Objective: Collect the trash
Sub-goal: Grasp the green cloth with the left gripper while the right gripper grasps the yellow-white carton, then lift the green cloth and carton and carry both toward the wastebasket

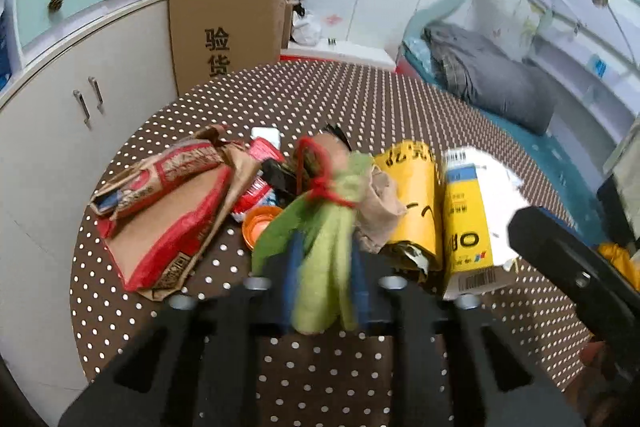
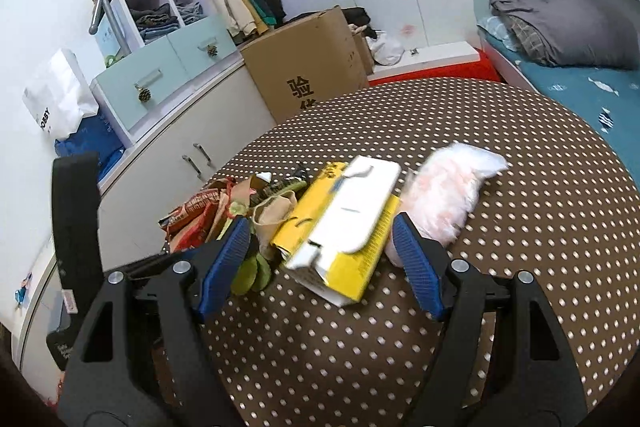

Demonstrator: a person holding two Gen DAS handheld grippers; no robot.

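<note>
Trash: a loose heap of wrappers, paper and cartons lies on the polka-dot table [image 1: 360, 99], spread from left to centre-right.

Left wrist view, grip: the left gripper [image 1: 322, 287] has its blue pads pressed in on a green wrapper bundle [image 1: 320, 239] tied with red string [image 1: 324, 183]; the bundle's lower end sits between the jaws.

Left wrist view, neighbours: a red and brown paper bag [image 1: 168, 215] lies flat to the left, an orange lid [image 1: 258, 225] just beside the bundle, crumpled brown paper [image 1: 380, 207] touching it on the right, then a yellow carton [image 1: 464, 227].

Right wrist view, jaws: the right gripper [image 2: 316, 259] is spread wide and holds nothing; the yellow carton [image 2: 344, 231] lies between its pads, near but seemingly not touched.

Right wrist view, beyond: a pale pink plastic bag [image 2: 444, 195] lies just right of the carton.

Handling: everything here looks light. The bundle is soft and crushable, so a pinch near the string should hold. The carton looks stiff yet hollow; take it across its narrow sides. The plastic bag looks slippery and limp.
</note>
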